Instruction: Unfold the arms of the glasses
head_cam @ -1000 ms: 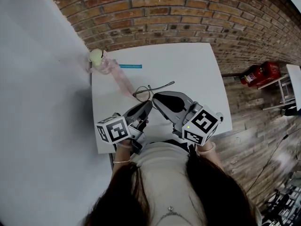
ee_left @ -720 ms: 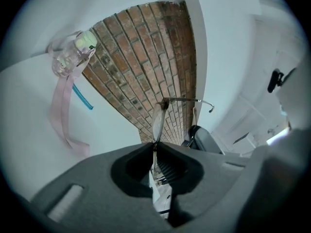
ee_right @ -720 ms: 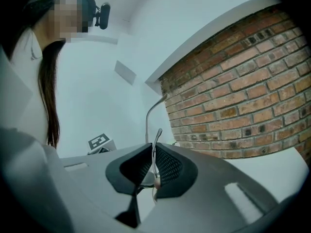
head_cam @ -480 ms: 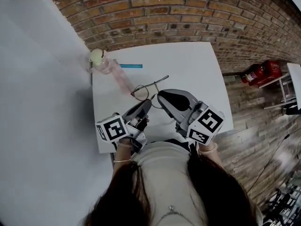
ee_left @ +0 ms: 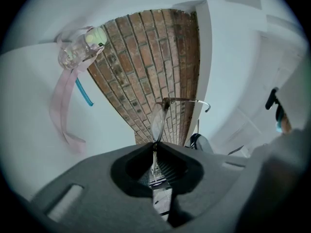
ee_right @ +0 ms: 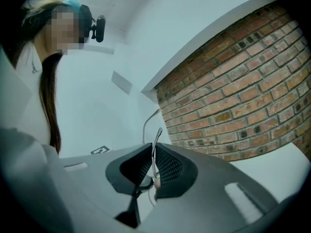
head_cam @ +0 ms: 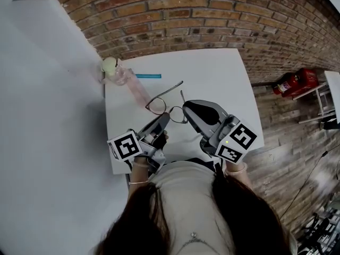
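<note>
The glasses [head_cam: 157, 105] look thin shiny metal, the table [head_cam: 212, 73] smooth matt, the wall [head_cam: 186, 15] rough brick.

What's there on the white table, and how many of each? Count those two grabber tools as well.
glasses: 1
pink bottle: 1
blue stick: 1
grippers: 2, the left gripper and the right gripper, both shut on the glasses
Total: 5

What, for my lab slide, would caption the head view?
Left gripper and right gripper both clamp wire-framed glasses over a white table, one arm pointing toward the brick wall.
</note>
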Motion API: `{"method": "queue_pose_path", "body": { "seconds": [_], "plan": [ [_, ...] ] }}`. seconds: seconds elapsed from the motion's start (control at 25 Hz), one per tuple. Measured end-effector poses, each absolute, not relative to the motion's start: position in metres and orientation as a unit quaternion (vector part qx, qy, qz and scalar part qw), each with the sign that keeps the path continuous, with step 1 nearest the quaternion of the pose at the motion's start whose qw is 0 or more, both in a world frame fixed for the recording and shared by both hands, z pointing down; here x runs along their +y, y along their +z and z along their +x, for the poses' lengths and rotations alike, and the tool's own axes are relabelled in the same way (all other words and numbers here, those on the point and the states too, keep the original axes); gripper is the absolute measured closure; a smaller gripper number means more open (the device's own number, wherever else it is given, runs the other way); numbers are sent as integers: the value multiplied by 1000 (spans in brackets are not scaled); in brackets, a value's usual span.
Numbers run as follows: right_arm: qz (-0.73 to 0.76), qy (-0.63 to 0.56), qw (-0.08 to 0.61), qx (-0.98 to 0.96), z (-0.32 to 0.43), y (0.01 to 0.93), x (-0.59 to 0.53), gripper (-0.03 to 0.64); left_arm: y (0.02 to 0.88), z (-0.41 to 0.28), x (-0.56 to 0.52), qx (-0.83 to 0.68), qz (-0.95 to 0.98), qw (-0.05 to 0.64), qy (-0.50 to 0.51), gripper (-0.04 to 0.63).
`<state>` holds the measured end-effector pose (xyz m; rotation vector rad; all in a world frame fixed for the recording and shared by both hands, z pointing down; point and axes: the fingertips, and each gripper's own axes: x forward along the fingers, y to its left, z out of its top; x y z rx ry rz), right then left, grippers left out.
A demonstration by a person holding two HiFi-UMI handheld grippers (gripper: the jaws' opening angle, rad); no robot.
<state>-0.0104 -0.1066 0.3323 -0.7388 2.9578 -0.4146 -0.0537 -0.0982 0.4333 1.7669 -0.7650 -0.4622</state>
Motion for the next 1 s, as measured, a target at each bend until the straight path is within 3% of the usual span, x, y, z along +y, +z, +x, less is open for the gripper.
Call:
{"method": "queue_pose_path", "body": {
  "seconds": [1.0],
  "plan": [
    [-250,-147,54,956,6,328,-112,591,424,-55,-101,-299,725,569,-248,574]
  ]
}}
